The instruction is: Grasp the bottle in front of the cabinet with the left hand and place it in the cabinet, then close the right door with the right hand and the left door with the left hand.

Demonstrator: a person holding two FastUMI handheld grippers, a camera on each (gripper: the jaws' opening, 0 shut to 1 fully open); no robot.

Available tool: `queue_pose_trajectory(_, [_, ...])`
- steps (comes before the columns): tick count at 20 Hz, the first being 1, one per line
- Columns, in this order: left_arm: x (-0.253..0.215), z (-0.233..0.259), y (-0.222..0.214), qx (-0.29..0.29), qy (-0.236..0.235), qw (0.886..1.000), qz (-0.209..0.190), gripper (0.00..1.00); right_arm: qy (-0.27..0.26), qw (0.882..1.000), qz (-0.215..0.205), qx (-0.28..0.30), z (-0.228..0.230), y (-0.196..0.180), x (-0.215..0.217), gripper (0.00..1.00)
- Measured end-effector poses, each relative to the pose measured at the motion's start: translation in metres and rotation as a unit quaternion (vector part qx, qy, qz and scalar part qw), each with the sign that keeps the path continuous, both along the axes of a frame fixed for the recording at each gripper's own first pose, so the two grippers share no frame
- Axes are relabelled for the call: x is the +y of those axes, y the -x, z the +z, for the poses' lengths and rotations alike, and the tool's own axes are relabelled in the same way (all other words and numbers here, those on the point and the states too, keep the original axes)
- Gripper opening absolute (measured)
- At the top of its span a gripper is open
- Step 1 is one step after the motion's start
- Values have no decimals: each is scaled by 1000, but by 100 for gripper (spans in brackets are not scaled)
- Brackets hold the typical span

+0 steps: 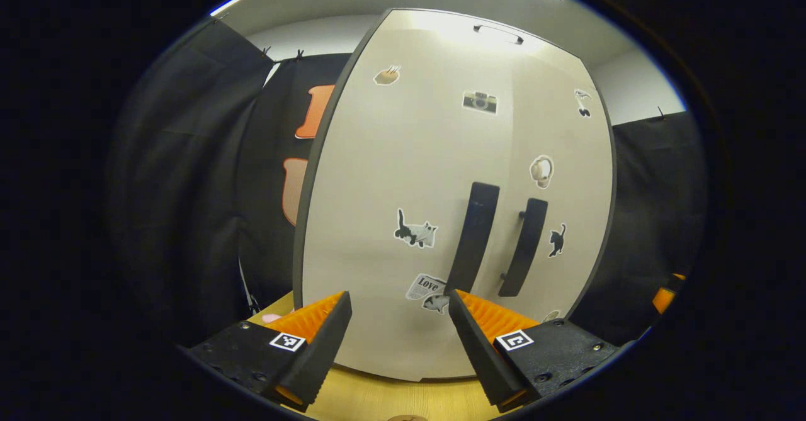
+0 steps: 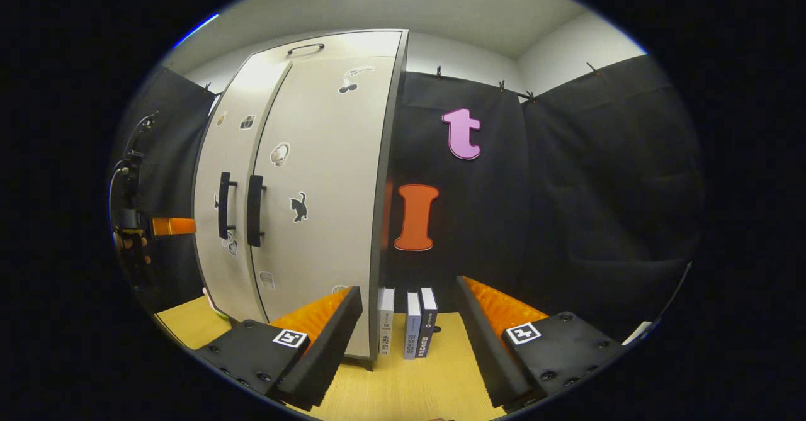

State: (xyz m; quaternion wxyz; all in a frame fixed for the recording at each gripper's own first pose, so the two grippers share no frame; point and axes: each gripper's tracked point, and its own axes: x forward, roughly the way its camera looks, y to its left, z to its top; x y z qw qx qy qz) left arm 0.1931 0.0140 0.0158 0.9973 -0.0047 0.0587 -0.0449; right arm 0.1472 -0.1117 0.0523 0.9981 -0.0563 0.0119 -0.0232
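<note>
The tall pale cabinet (image 1: 403, 175) with stickers stands close in front of me in the left gripper view, both doors shut and flush. Its two dark handles, left (image 1: 473, 238) and right (image 1: 524, 246), sit side by side at the seam. My left gripper (image 1: 398, 298) is open a short way from the left door, nothing between its fingers. In the right gripper view the cabinet (image 2: 315, 175) is to the left. My right gripper (image 2: 409, 289) is open and empty, pointing past the cabinet's right side. The left gripper (image 2: 173, 226), held by a hand (image 2: 129, 245), shows at far left.
Three books (image 2: 409, 323) stand upright against the cabinet's right side on the wooden table (image 2: 415, 383). Black cloth walls close in behind and on both sides. A small pink thing (image 1: 272, 318) lies by the cabinet's left foot.
</note>
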Motion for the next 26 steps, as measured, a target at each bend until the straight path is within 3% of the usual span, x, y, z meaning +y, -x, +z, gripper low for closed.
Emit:
queue_pose_trajectory(6, [-1, 53, 56, -26, -44, 999, -5, 95, 4, 1000, 27, -10, 12, 9, 14, 98])
queue_pose_trajectory(7, [-5, 59, 63, -30, -41, 999, -9, 95, 4, 999, 31, -12, 14, 10, 17, 94])
queue_pose_trajectory(14, [-25, 88, 93, -55, -18, 998, -31, 95, 2, 999, 37, -22, 23, 20, 23, 98])
queue_pose_trajectory(22, [-18, 91, 98, -54, -19, 997, -50, 94, 4, 1000, 0, -27, 26, 34, 19, 98])
queue_pose_trajectory(23, [-14, 90, 98, -50, -20, 997, -52, 95, 6, 1000, -8, -29, 28, 37, 18, 94])
queue_pose_trajectory(26, [-3, 96, 98, -50, -23, 997, -60, 95, 17, 999, -32, -40, 36, 46, 16, 98])
